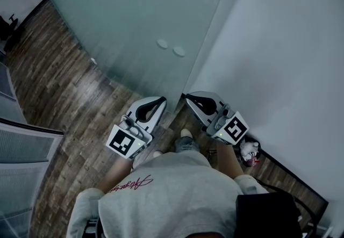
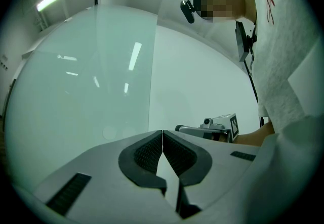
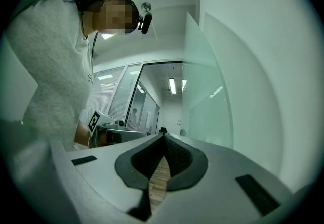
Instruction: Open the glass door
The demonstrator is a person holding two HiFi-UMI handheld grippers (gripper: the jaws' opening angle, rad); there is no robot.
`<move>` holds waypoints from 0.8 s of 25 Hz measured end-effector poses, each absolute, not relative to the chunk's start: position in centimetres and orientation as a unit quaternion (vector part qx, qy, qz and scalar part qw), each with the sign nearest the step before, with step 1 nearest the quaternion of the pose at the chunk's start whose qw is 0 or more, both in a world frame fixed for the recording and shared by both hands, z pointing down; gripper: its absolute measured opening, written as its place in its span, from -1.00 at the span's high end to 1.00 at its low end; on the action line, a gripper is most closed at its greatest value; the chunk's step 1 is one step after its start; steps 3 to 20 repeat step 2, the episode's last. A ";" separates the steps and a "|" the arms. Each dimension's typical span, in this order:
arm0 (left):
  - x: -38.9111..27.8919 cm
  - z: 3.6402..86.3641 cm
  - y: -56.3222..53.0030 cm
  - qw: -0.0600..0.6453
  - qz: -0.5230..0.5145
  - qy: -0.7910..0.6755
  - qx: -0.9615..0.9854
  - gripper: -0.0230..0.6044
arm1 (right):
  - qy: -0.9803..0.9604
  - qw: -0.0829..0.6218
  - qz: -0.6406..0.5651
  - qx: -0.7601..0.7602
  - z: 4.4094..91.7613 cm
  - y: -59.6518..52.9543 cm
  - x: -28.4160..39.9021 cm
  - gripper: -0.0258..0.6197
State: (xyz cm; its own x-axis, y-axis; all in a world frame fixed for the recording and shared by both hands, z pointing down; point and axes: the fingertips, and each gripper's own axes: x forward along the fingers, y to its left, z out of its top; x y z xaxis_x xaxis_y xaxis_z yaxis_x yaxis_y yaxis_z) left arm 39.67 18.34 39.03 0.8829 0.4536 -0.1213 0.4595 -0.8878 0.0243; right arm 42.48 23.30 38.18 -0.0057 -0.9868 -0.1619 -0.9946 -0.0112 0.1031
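The frosted glass door stands ahead of me, with two round knobs near its right edge. In the head view my left gripper and right gripper hang side by side just below that edge, touching nothing. Both are shut with nothing between their pads. The left gripper view has the door pane on its left half and the white wall beyond the shut left gripper. In the right gripper view the door's edge rises to the right of the shut right gripper.
A white wall runs close on the right. Dark wood floor spreads to the left, up to slatted glass partitions. A small red and white object lies at the wall's foot. A corridor shows past the door.
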 end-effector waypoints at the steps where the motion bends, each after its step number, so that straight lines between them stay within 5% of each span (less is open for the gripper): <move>1: 39.8 39.0 18.3 0.026 -0.055 0.236 0.970 0.87 | 0.703 0.020 0.093 -0.705 38.1 23.3 42.6 0.87; 20: 39.9 38.9 18.2 0.026 -0.054 0.236 0.970 0.87 | 0.702 0.019 0.092 -0.706 38.0 23.2 42.8 0.87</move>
